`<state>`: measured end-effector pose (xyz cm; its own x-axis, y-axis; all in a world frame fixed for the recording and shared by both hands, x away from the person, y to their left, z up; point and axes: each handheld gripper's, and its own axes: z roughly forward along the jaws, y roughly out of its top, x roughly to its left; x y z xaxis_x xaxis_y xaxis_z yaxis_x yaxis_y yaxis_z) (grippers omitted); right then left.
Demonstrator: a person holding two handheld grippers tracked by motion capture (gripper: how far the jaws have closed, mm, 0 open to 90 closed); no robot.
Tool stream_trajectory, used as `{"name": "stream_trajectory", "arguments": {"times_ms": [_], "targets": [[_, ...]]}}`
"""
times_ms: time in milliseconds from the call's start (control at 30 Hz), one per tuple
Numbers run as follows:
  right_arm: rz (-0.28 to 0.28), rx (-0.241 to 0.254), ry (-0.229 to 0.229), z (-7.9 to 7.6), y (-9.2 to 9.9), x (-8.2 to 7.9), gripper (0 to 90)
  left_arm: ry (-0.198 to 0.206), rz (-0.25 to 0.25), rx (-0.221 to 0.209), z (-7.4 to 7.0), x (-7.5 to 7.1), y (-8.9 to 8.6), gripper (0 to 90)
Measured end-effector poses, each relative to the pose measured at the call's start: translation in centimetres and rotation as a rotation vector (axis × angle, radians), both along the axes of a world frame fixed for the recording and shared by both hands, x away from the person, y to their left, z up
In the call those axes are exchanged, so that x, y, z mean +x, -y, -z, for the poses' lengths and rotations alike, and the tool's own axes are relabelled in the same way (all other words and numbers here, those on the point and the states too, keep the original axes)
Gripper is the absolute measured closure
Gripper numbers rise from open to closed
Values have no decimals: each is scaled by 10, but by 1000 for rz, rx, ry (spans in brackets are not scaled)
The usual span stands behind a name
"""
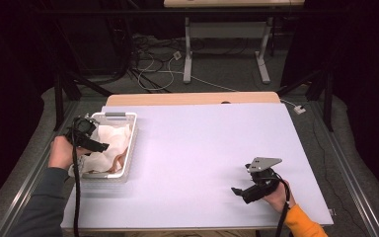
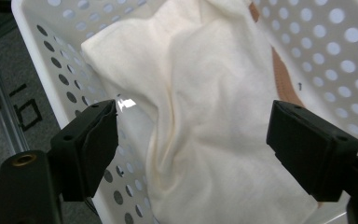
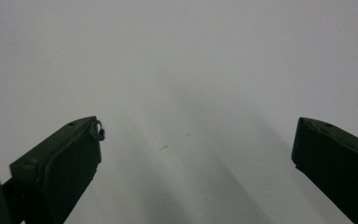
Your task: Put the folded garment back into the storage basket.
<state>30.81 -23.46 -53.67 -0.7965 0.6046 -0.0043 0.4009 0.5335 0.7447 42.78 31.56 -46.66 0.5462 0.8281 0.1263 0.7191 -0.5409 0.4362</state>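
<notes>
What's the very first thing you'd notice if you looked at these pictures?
A white basket full of holes sits at the table's left edge with a crumpled cream cloth inside. The left gripper hangs over that cloth, open and holding nothing. The right gripper waits open over the bare table.

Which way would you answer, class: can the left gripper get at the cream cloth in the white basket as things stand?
Probably yes. The left gripper hangs just above the cream cloth, jaws open, and the white basket has no lid; nothing lies between.
</notes>
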Motion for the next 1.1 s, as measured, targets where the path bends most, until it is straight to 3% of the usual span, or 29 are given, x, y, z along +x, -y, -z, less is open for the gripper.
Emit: {"name": "stream_trajectory", "arguments": {"times_ms": [133,467,600,700,733,1100], "targets": [[1,4,-4,0,1,0,12,10,30,-39,-11,-8,12,135],[-1,7,-1,0,1,0,12,40,137,-36,-21,-30,53,84],[0,2,1,0,1,-1,11,59,158,-42,-23,-38,65,66],[1,7,1,0,1,-1,11,50,173,-42,-24,-41,70,61],[-3,6,-2,0,1,0,11,54,184,-25,-23,-45,74,57],[0,2,1,0,1,-1,12,45,233,-62,-10,-61,97,25]]}}
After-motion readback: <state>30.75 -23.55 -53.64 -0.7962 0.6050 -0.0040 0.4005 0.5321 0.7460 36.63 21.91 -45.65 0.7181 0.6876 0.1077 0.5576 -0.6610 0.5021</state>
